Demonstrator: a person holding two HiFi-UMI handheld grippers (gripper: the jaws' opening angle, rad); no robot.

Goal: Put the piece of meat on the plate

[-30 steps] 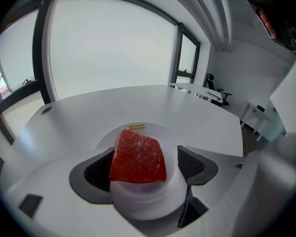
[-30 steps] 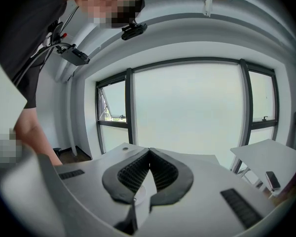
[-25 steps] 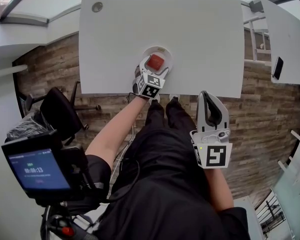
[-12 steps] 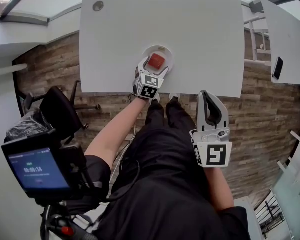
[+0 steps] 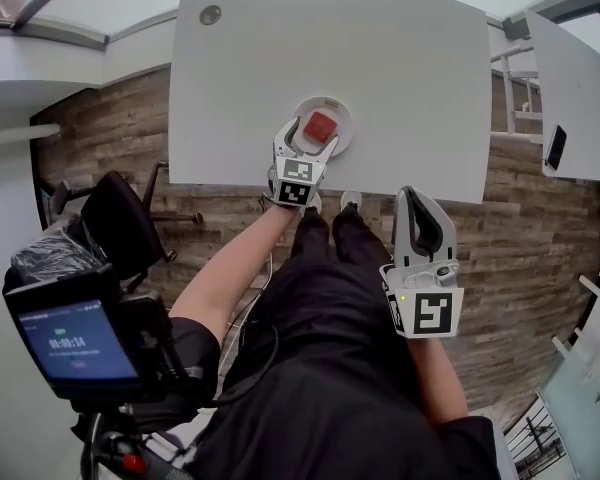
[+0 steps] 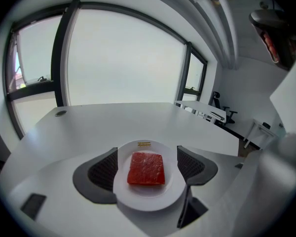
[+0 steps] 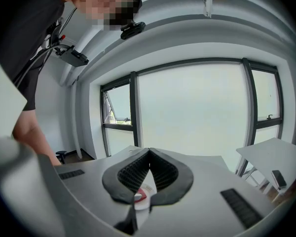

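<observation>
A red, square piece of meat [image 5: 319,126] [image 6: 146,168] lies flat in the middle of a small white plate [image 5: 345,118] [image 6: 148,202] on the white table [image 5: 400,78], close to its near edge. My left gripper [image 5: 306,144] [image 6: 147,157] is open. Its jaws stand wide on either side of the plate's near half and do not touch the meat. My right gripper [image 5: 412,194] [image 7: 149,153] is shut on nothing, held off the table above the person's lap. Between its jaws, the right gripper view shows a sliver of the plate and meat [image 7: 139,195].
A round cable hole [image 5: 211,14] sits at the table's far left corner. A second white table [image 5: 580,78] at the right carries a black phone [image 5: 556,140]. A black office chair [image 5: 115,223] and a device with a lit screen [image 5: 75,338] are at the left.
My left gripper has drawn back a little toward the table's near edge, still open. The meat stays on the plate. The right gripper has not moved.
</observation>
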